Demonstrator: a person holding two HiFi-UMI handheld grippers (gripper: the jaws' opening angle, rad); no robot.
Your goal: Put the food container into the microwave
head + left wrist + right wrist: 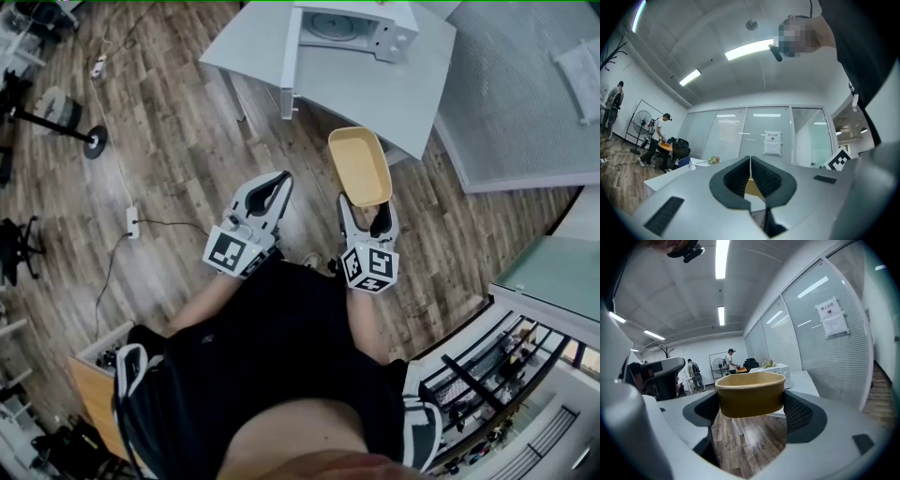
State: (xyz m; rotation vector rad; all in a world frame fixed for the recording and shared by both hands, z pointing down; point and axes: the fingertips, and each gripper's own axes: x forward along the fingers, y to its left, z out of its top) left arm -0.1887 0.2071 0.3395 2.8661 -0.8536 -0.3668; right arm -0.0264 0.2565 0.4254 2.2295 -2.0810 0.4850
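Observation:
A yellow oval food container (359, 166) hangs over the wood floor, and my right gripper (367, 202) is shut on its near end. In the right gripper view the container (750, 392) fills the gap between the two jaws. My left gripper (273, 190) is beside it on the left, shut with nothing in it; its fingertips (749, 164) meet. The white microwave (352, 26) stands ahead on a pale table (375, 89) with its door (291, 61) swung open to the left. The microwave (780, 370) shows small and far behind the container.
A power strip (133, 221) and its cable lie on the floor at left, with a fan base (94, 141) beyond. A grey carpeted area (525, 84) lies right of the table. A wire rack (497, 394) stands at lower right. People (729, 362) stand far off.

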